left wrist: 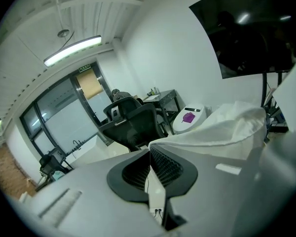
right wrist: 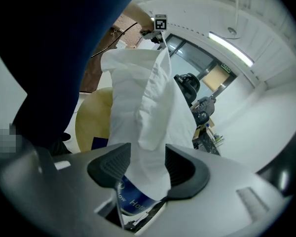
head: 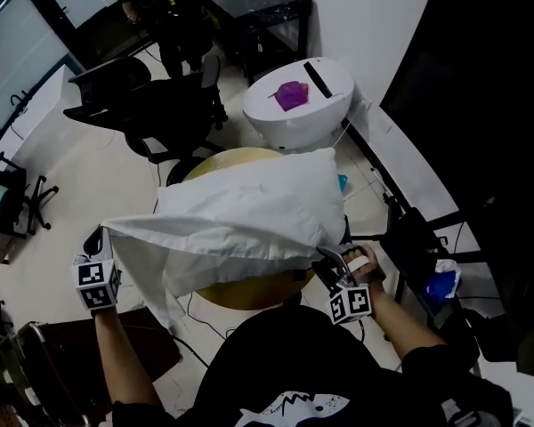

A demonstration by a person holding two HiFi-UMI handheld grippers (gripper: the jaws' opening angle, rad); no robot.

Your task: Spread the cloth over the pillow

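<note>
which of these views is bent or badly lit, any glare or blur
Head view: dim, black down the right side, the white cloth brightest. Left gripper view: fisheye bend, dark corners, ceiling lamp blown out, glints on the black screen. Right gripper view: same bend, a blurred dark shape fills the upper left.

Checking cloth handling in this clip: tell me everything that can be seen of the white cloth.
The white cloth is thin, creased fabric, held up and stretched sideways across the near side of the plump white pillow, above the round yellow table. One corner is pinched in the shut left gripper. Its other end hangs between the open jaws of the right gripper. A loose fold droops below near the left gripper.
</note>
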